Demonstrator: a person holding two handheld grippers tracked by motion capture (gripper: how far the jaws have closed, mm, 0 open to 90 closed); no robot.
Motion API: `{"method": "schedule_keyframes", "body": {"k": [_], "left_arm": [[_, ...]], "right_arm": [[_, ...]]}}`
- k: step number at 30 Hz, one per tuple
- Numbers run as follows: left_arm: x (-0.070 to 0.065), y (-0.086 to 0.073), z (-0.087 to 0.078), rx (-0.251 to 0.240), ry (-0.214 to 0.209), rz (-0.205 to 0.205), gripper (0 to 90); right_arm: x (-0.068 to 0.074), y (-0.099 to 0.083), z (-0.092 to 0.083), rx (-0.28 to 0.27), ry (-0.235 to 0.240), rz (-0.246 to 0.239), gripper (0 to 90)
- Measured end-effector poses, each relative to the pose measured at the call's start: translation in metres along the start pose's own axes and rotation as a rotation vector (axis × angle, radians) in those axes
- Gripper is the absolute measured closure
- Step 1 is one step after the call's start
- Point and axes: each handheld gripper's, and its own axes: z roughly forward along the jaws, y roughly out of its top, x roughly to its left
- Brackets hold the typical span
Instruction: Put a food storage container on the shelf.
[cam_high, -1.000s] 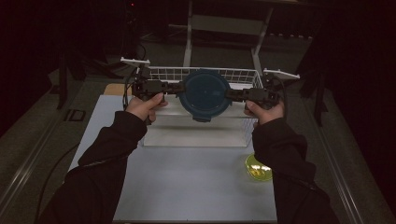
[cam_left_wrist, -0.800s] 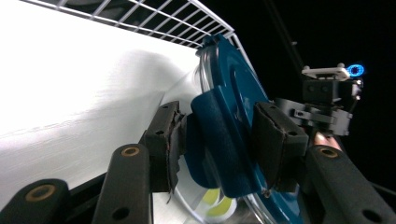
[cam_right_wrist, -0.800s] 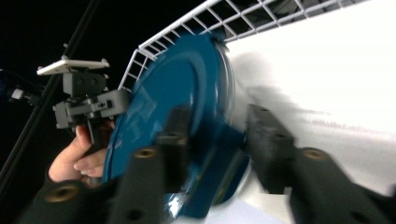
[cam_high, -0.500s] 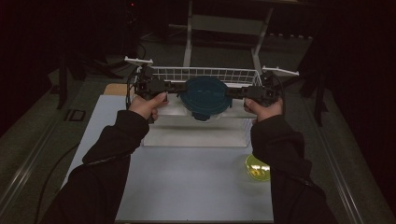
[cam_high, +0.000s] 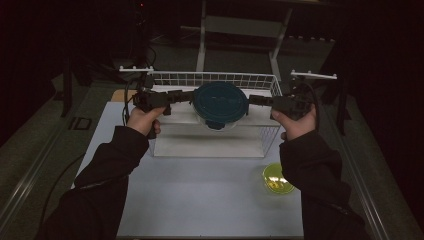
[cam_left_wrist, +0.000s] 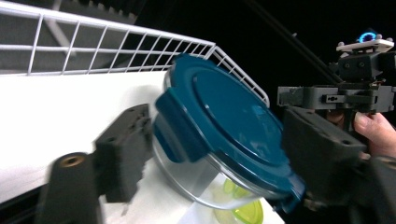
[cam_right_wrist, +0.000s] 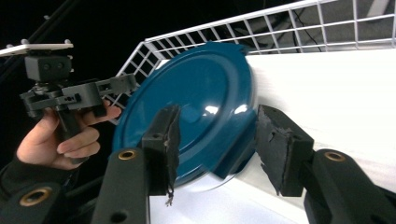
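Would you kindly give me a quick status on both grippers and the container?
Left gripper jaws just opening, off the lidded container. Right gripper open, jaws astride its rim. Container sits in the wire basket. Nothing in the way.

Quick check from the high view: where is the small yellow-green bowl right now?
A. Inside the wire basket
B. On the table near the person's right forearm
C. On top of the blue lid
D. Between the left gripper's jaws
B: the bowl sits on the table in front of the basket, beside the right forearm, apart from both grippers.
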Motion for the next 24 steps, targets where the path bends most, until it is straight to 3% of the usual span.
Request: {"method": "schedule_keyframes", "body": {"k": [1, 2, 5, 6, 8, 15, 18, 21, 22, 24], "left_arm": [[-0.002, -0.002, -0.001, -0.004, 0.003, 0.016, 20.6], [-0.008, -0.007, -0.004, -0.003, 0.007, 0.064, 15.2], [-0.013, -0.011, -0.006, 0.004, 0.019, 0.091, 10.5], [-0.017, -0.014, -0.008, 0.003, 0.021, 0.111, 4.4], [-0.024, -0.022, -0.01, 0.003, 0.033, 0.155, 0.4], [-0.036, -0.042, -0.016, 0.01, 0.041, 0.215, 0.3], [-0.041, -0.053, -0.018, 0.011, 0.048, 0.246, 0.3], [-0.046, -0.065, -0.022, 0.002, 0.061, 0.288, 0.3], [-0.047, -0.07, -0.024, 0.002, 0.061, 0.295, 0.3], [-0.049, -0.078, -0.027, 0.005, 0.062, 0.307, 0.3]], "right_arm": [[0.002, -0.002, -0.002, 0.0, 0.008, -0.011, 50.5], [0.007, -0.007, -0.007, -0.005, 0.021, -0.029, 51.2], [0.012, -0.014, -0.009, 0.002, 0.031, -0.048, 51.5], [0.014, -0.021, -0.01, 0.009, 0.044, -0.054, 52.6], [0.016, -0.028, -0.011, 0.014, 0.056, -0.056, 53.3], [0.02, -0.051, -0.004, 0.048, 0.069, -0.086, 57.6], [0.021, -0.06, 0.001, 0.066, 0.08, -0.093, 64.3], [0.023, -0.068, 0.006, 0.079, 0.075, -0.111, 76.7], [0.025, -0.072, 0.01, 0.085, 0.067, -0.122, 84.6], [0.026, -0.073, 0.012, 0.094, 0.062, -0.133, 87.2]]}}
